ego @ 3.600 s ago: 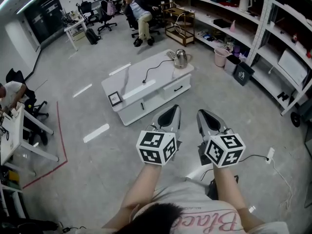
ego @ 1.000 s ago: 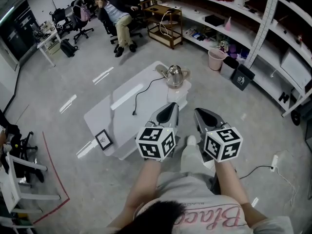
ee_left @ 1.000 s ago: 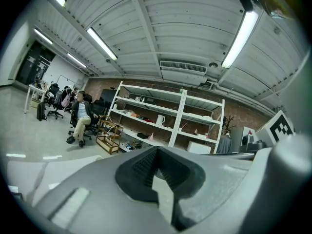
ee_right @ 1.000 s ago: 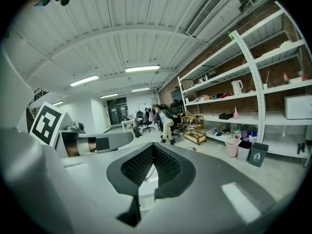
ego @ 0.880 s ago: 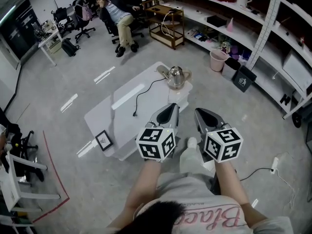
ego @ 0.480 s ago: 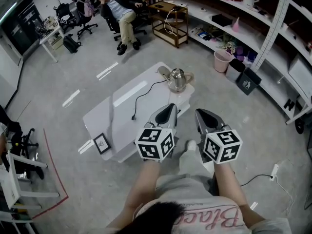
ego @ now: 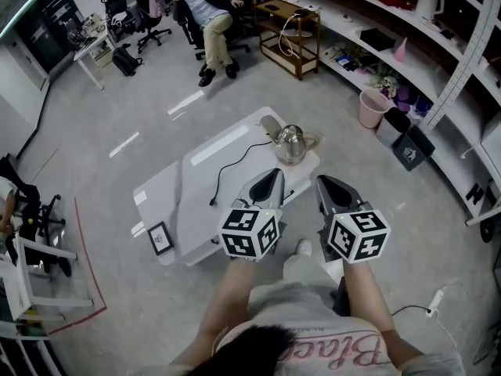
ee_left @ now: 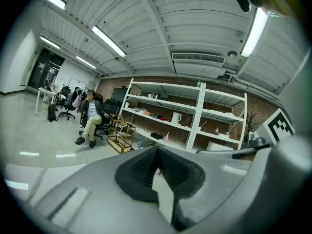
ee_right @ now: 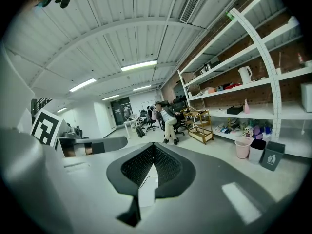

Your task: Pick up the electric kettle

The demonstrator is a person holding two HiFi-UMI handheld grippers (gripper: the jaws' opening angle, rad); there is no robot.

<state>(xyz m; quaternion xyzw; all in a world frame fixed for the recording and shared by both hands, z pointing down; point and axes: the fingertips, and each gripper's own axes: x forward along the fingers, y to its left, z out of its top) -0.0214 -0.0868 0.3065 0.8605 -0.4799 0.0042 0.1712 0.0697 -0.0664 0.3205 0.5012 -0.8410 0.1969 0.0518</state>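
The electric kettle [ego: 291, 143], shiny metal with a clear body, stands on its base at the far right corner of a low white table [ego: 188, 194]. A black cord [ego: 233, 165] trails from it across the tabletop. My left gripper [ego: 273, 174] and right gripper [ego: 323, 182] are held side by side in the air, short of the kettle and nearer to me. Both are shut with nothing in them. In the left gripper view the left gripper [ee_left: 157, 152] has its jaws meeting at the tip. The right gripper [ee_right: 153, 147] looks the same in its own view. Neither gripper view shows the kettle.
A small picture frame [ego: 160, 238] leans at the table's near left corner. Tall white shelves [ego: 462, 61] run along the right, with a pink bin [ego: 373, 108] and dark bins below them. A wooden cart [ego: 291, 26] and a seated person [ego: 205, 10] are beyond the table.
The table and kettle have drawn nearer and now sit lower in the head view, just beyond the jaw tips. Both grippers have stayed shut and side by side.
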